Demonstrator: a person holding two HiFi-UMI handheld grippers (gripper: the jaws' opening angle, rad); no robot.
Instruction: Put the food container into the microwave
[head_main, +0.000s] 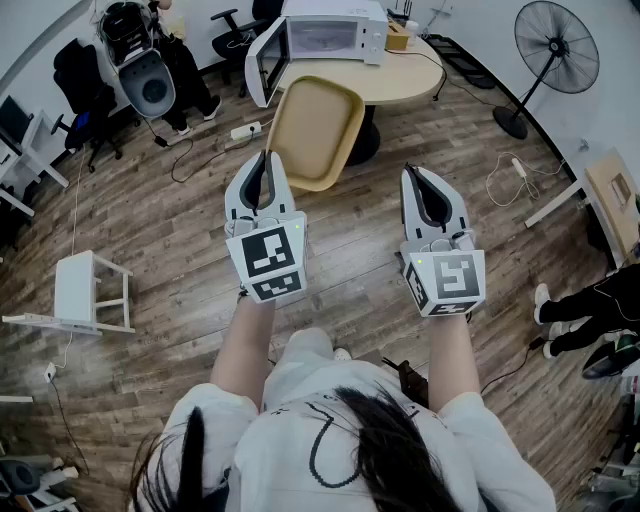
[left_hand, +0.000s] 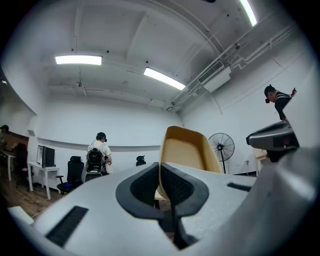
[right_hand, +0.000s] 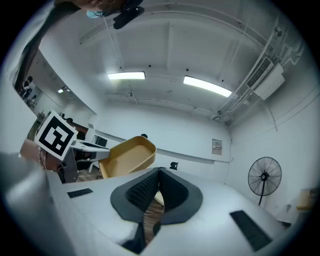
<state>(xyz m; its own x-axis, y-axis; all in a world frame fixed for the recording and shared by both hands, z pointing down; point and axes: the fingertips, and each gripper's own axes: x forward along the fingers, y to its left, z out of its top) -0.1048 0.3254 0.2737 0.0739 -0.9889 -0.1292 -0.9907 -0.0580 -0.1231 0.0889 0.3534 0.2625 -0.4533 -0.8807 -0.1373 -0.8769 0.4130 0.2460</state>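
Your left gripper (head_main: 265, 168) is clamped on the near rim of the food container (head_main: 315, 130). That leaves the tan tray hanging tilted in the air, upper middle of the head view. It's well short of the microwave (head_main: 330, 35), which sits on the round bench (head_main: 420, 80) at the top of the frame with its door (head_main: 263, 62) swung open. Your right gripper (head_main: 421, 182) is pinched together with nothing in it, off to the lower right of the tray.

The container looks empty, thin and light, probably a bit flexy, so a one-edge pinch may let it droop or twist. I'd guess the rim is the only real handle. A second grab on the opposite rim would steady it through the opening.
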